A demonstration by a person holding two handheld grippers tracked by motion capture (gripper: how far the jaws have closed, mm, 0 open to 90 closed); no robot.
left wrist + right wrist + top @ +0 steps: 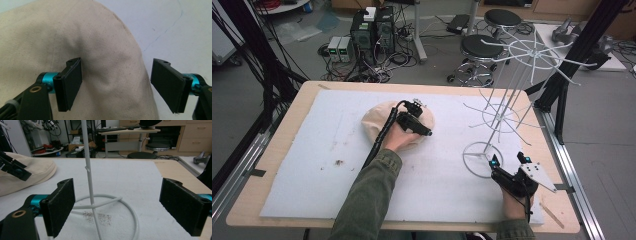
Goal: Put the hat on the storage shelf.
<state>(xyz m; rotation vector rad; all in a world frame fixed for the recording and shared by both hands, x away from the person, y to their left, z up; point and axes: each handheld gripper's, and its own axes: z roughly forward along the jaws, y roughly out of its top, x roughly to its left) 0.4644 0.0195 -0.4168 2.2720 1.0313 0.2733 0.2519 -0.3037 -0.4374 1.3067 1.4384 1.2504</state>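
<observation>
Near the worktop's front right corner the right gripper point(509, 161) holds its fingers wide before the white wire rack point(507, 107), while farther back, mid-worktop, the left gripper point(116, 85) spreads wide fingers over the cream fabric cap point(100, 50).

The left forearm, in an olive sleeve point(371, 192), enters from the near edge of the table and extends forward toward its middle. The left gripper point(424, 111) is held low, pointed toward the far edge, jaws spread wide apart. The right hand point(513, 202) sits near the near right corner of the table. The right gripper point(508, 161) points forward, jaws parted wide with nothing between the pads point(61, 205).
</observation>
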